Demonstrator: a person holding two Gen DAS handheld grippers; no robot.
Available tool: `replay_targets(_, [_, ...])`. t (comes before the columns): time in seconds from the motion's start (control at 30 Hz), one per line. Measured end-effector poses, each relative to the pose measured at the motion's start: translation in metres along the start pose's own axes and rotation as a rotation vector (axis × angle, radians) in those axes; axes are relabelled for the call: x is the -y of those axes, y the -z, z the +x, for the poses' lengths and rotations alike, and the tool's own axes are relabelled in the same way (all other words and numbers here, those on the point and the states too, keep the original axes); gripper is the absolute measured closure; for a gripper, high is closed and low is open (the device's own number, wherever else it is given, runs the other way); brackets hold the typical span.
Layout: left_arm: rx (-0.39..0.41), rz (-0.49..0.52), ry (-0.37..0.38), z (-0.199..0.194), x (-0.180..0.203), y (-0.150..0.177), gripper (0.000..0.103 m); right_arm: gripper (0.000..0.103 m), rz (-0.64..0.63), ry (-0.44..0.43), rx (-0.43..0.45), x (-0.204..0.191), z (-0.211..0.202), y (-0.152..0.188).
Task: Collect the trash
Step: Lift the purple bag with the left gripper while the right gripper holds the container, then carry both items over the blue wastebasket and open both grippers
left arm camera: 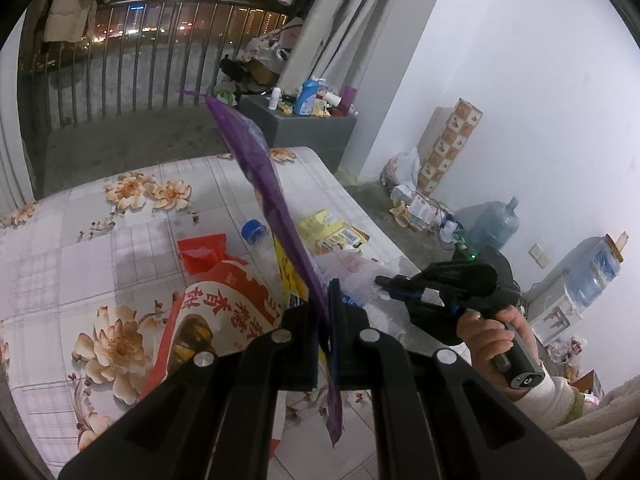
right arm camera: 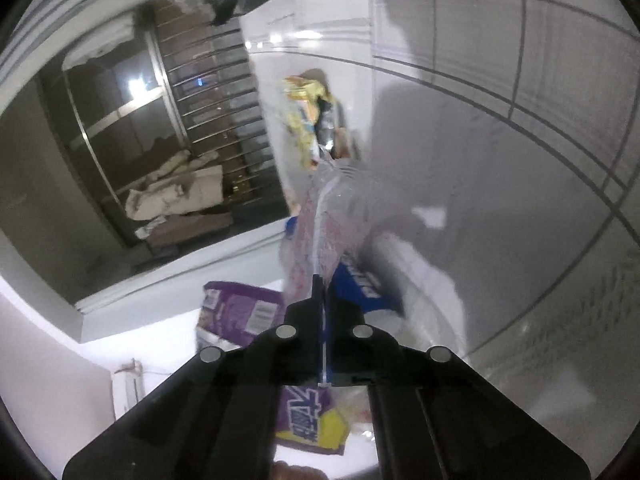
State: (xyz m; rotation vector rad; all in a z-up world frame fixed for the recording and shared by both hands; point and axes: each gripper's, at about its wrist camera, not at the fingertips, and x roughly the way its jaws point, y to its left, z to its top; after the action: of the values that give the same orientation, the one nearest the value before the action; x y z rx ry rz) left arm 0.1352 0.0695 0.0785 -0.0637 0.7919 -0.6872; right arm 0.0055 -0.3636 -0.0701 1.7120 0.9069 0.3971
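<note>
So my left gripper (left arm camera: 325, 312) is clamped on the purple wrapper (left arm camera: 262, 168) — its length points away, and my right gripper (right arm camera: 325, 300) pinches the clear bag (right arm camera: 320, 232) just right of it.

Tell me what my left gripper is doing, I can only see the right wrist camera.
Observer: The left gripper is shut on a purple wrapper that stands edge-on between its fingers.
Operator: Is any trash lying near it?
Observer: Yes, a red snack bag lies on the flowered sheet, just left of that gripper.
Operator: My right gripper is shut on a clear bag. Where does it sit compared with the left one?
Observer: It is off to the left gripper's right, near the sheet's right edge, with its tips pointing back toward the left gripper.
</note>
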Motion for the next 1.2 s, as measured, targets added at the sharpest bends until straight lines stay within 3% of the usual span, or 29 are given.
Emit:
replay_targets(0.47, [0.090,0.045,0.001,-0.035,0.021,-0.016,0.099,0.103,-0.101,-0.087,-0.007,-0.028,-0.025,0.023])
replay_targets(0.7, [0.096,0.118,0.065,-0.033,0.055,-0.035,0.099,0.103,-0.143,-0.135,0.071,-0.028,-0.069,0.026])
replay_targets(0.87, [0.066,0.216,0.156,-0.006,0.101,-0.058,0.099,0.103,-0.169,-0.157,0.208,-0.022,-0.127,0.027])
replay_targets(1.0, [-0.005,0.292,0.235,0.035,0.147,-0.072,0.099,0.103,-0.176,-0.148,0.360,-0.010,-0.181,0.026])
replay_targets(1.2, [-0.201,0.356,0.335,0.125,0.224,-0.083,0.099,0.103,-0.196,0.019,0.624,0.009,-0.244,0.031])
